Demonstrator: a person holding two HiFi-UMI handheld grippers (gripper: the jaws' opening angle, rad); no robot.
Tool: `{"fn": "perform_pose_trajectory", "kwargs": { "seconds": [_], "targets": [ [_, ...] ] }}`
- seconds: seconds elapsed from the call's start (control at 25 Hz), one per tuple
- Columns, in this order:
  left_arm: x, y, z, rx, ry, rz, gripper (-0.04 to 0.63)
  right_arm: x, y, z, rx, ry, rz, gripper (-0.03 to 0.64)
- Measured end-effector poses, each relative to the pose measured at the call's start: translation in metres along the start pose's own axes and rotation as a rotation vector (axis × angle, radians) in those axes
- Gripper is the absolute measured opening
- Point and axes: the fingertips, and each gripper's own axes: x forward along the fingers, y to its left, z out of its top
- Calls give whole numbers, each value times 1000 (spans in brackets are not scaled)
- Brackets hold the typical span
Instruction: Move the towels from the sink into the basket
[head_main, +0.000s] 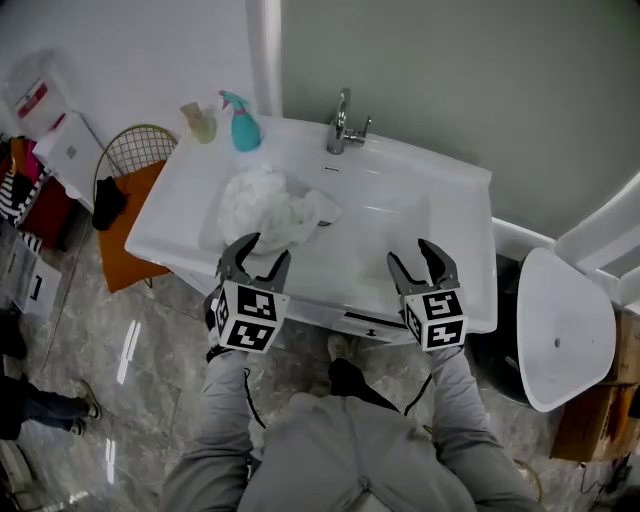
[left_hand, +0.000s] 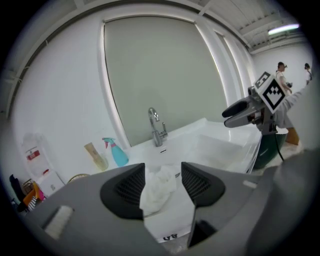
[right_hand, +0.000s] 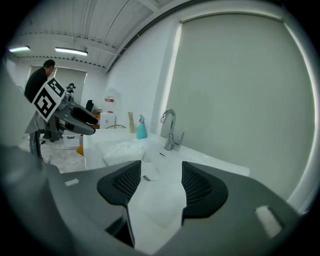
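Note:
A heap of white towels lies in the left part of the white sink. My left gripper hovers at the sink's front edge just short of the towels, open. In the left gripper view the towels show in the gap beyond the jaws, untouched. My right gripper is open at the front edge on the right, over bare basin. From the right gripper view the towels lie to the left. A gold wire basket stands left of the sink.
A chrome faucet rises at the sink's back. A teal spray bottle and a beige bottle stand on the back left corner. An orange stand with a dark item is beside the basket. A white chair is right.

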Motion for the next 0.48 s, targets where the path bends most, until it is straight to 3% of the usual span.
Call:
{"fn": "perform_pose_trajectory", "kwargs": {
  "seconds": [0.28,0.48],
  "targets": [
    [22,54,-39,-8,126,84,279,83,44,7,-81,53,192,238],
    [58,93,-58,32,227,88,279,144,76,-4,-137,139,334,272]
  ]
}}
